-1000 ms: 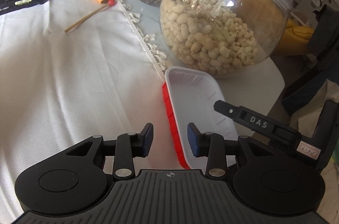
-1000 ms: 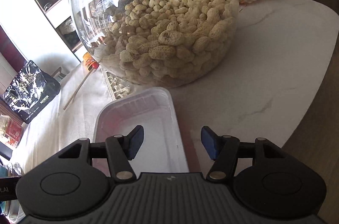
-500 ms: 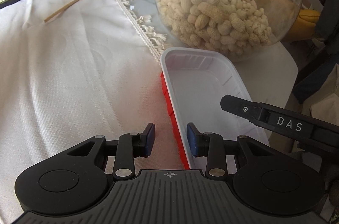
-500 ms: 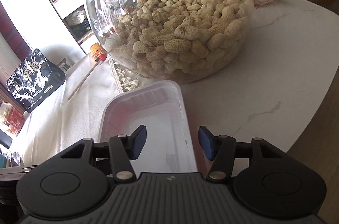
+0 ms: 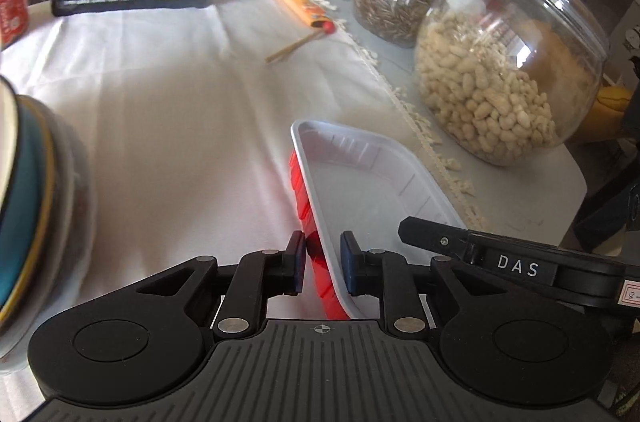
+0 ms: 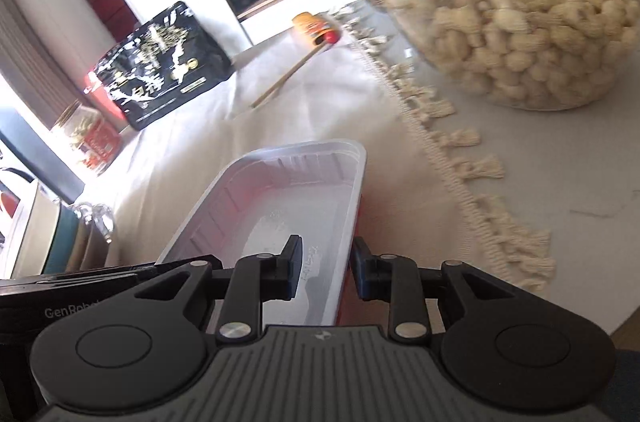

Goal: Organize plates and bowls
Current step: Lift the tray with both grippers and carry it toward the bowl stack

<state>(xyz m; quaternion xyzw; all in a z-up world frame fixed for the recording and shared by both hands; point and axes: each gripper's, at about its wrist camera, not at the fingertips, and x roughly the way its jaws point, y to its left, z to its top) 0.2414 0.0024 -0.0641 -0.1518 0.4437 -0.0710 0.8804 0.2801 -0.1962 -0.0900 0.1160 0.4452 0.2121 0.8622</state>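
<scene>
Tray: a white plastic tray with red outer walls (image 5: 372, 182), over the near right part of the cream tablecloth (image 5: 168, 110), left rim raised.
Long axis: ran away from both grippers, toward the peanut jar (image 5: 508, 82) far right.
Left gripper (image 5: 322, 262): jaws had just been closing, pads astride the tray's near left rim, seemingly clamped.
Right gripper (image 6: 326, 268): likewise closing, astride the near right rim.
Nearer hand: neither; one on each long side.
Stack: bowls (image 5: 24, 206) near left, well apart.
</scene>
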